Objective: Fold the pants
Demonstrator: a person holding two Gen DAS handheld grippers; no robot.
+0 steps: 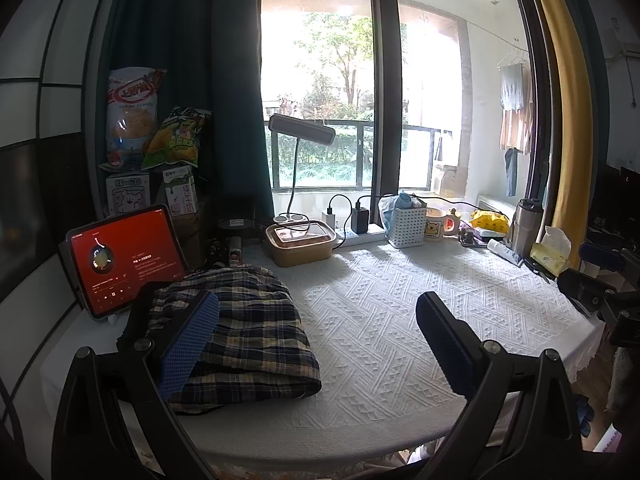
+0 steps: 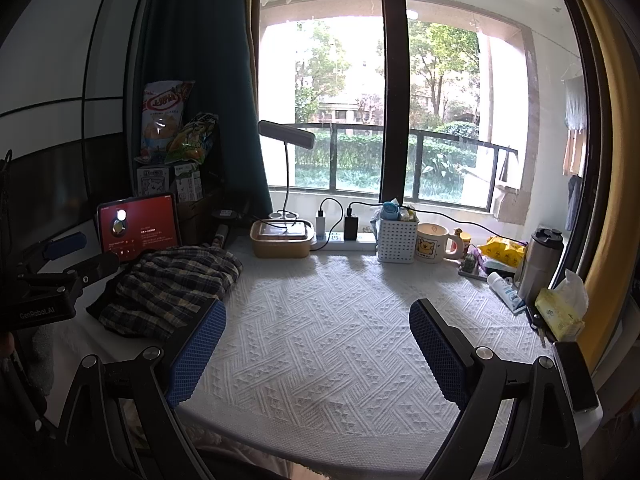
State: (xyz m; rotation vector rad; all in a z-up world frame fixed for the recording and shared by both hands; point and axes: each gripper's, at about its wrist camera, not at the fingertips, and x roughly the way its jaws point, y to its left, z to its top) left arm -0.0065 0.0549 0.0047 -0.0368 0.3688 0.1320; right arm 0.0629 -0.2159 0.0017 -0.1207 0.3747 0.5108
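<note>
The plaid pants (image 1: 244, 328) lie folded in a compact bundle on the left side of the white textured tablecloth (image 1: 392, 320); they also show in the right wrist view (image 2: 172, 284). My left gripper (image 1: 316, 340) is open, held above the table, with its left blue pad (image 1: 188, 344) over the bundle's near edge. My right gripper (image 2: 318, 348) is open and empty above the bare cloth, to the right of the pants. The left gripper's body (image 2: 44, 280) shows at the far left of the right wrist view.
A tablet (image 1: 120, 260) with a red screen leans behind the pants. Along the window edge stand a lunch box (image 1: 300, 244), a power strip (image 2: 344, 240), a white basket (image 2: 396, 236), a mug (image 2: 434, 242), a steel flask (image 2: 538, 264) and a tissue pack (image 2: 560, 312). Snack bags (image 1: 132, 116) stack at the back left.
</note>
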